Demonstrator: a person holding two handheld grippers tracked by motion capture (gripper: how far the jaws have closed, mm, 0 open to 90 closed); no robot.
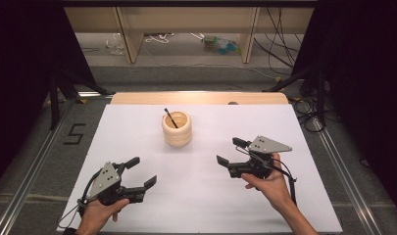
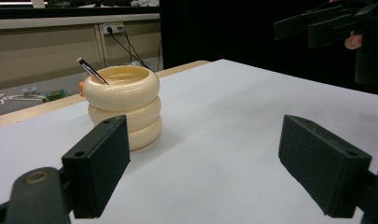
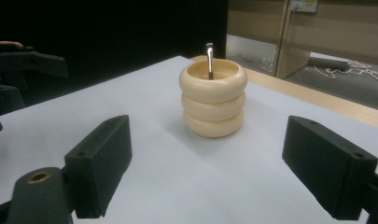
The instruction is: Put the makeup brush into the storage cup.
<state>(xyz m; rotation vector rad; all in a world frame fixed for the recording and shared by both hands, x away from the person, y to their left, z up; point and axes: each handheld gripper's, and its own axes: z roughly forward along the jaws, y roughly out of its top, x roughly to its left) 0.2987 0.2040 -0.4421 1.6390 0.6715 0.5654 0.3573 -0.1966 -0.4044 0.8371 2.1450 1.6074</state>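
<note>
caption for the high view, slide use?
Two open hand-held claws, left claw and right claw, flank a ribbed cream holder containing a dark brush.

The cup (image 1: pixel 177 129) is cream with three plain ribbed rings and holds a black-handled brush (image 1: pixel 169 117), the table (image 1: pixel 137 137) is white with a pale wood far edge, both grippers, left (image 1: pixel 139 171) and right (image 1: pixel 229 150), are black with grey plates, and the curtains (image 1: pixel 19 58) are black.
</note>
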